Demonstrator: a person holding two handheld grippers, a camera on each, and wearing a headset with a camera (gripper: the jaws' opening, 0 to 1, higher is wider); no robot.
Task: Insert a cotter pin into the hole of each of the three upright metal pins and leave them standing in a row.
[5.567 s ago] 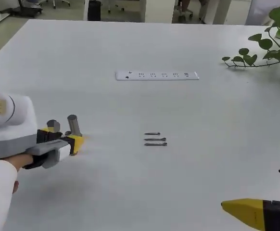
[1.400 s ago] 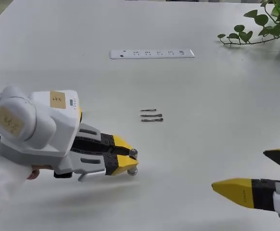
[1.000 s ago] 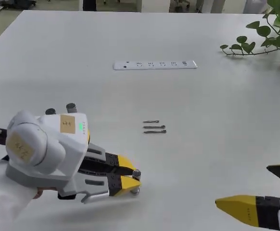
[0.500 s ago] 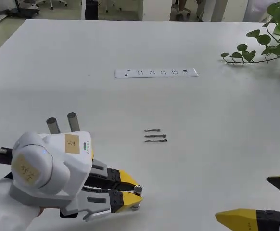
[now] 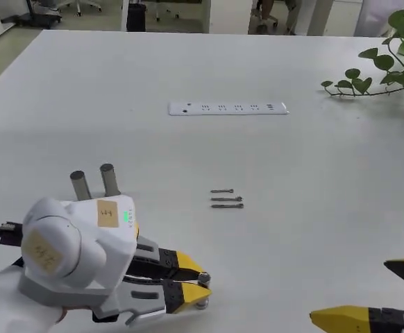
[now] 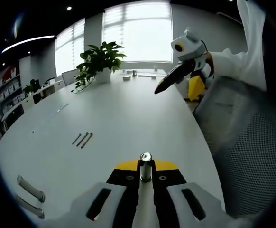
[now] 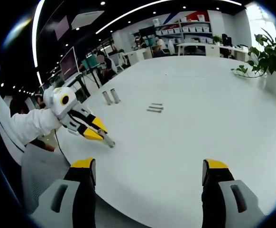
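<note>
A broad white surface (image 5: pixel 313 139). Near its front edge, the left tool (image 5: pixel 200 286) is clamped on one metal pin (image 5: pixel 203 279) at its jaw tips. The right tool (image 7: pixel 148 166) hangs wide open, holding nothing. Two upright pins (image 5: pixel 107 179) stand side by side at the left. Three cotter pins (image 5: pixel 227 199) lie parallel mid-surface.

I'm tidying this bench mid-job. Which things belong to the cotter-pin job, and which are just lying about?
Job: metal pin clamped in the left gripper; two upright metal pins; three cotter pins.
Lying about: power strip; plant.
</note>
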